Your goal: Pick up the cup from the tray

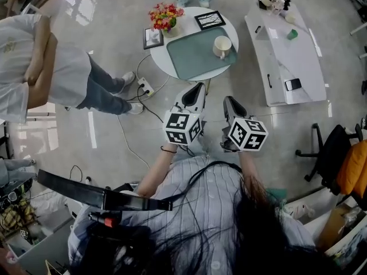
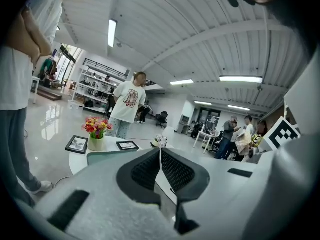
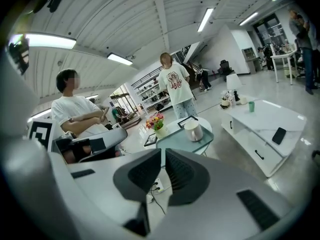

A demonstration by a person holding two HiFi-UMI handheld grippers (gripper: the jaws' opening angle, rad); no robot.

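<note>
Beyond the right hand-held gripper point(image 1: 228, 101) stands the cup point(image 1: 222, 46).

Lighting: bright, even, indoor; long white fluorescent ceiling strips point(image 2: 112, 32) overhead. Glare: window patches mirrored on the glossy pale grey floor point(image 1: 80, 4). Shadows: soft, faint. Distortion: head view bowed at the rim; both gripper views fisheye, corners black, white ceiling ribs point(image 3: 155, 4) curved. Focus: pale grey plastic left gripper point(image 2: 160, 156) grainy and soft up close; background sharper.
</note>
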